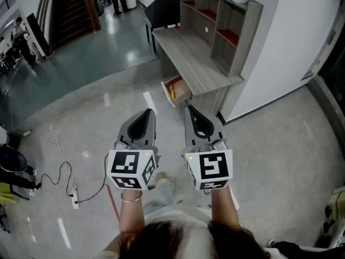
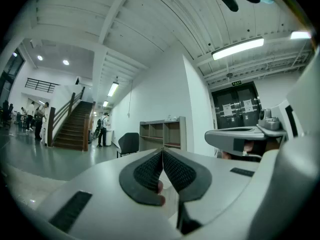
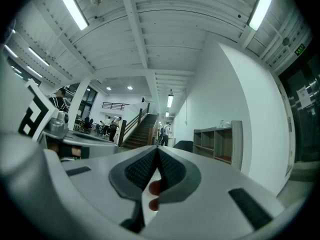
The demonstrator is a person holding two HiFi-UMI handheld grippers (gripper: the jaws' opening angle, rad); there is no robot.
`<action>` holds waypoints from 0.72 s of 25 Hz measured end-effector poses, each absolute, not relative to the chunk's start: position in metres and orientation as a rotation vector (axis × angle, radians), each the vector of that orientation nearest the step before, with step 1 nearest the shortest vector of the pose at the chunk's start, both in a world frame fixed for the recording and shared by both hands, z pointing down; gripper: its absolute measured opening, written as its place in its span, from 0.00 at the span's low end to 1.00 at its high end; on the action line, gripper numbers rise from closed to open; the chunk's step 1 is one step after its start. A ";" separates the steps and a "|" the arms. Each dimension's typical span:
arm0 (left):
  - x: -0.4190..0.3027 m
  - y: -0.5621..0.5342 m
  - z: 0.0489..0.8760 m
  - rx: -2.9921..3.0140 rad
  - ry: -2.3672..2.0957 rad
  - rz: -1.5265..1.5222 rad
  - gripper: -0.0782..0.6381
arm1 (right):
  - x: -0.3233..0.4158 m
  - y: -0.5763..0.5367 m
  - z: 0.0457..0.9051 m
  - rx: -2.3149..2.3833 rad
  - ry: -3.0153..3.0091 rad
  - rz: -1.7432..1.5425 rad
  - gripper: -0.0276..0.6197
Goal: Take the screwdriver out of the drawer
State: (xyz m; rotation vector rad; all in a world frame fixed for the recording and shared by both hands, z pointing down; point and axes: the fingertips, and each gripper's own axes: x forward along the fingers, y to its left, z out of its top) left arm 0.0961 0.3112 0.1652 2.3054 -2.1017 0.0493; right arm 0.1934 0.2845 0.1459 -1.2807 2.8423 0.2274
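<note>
Right gripper (image 3: 156, 149) fingers (image 3: 141, 170) together

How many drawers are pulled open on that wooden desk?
1. The drawer stands pulled out below the near end of the desk. Shut drawers may be hidden under the desktop from this angle.

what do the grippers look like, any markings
Both the left gripper and right gripper have smooth grey tapered shells, black textured pads and a white cube with black square markers. A thin bangle circles the left wrist.
</note>
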 end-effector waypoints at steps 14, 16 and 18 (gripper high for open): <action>0.040 0.249 0.176 2.286 -2.079 0.068 0.13 | 0.144 0.215 0.158 -1.347 2.836 0.199 0.08; 0.031 0.239 0.177 2.285 -2.074 0.069 0.13 | 0.136 0.204 0.158 -1.354 2.832 0.193 0.08; 0.022 0.228 0.177 2.287 -2.067 0.069 0.13 | 0.129 0.193 0.158 -1.363 2.828 0.182 0.08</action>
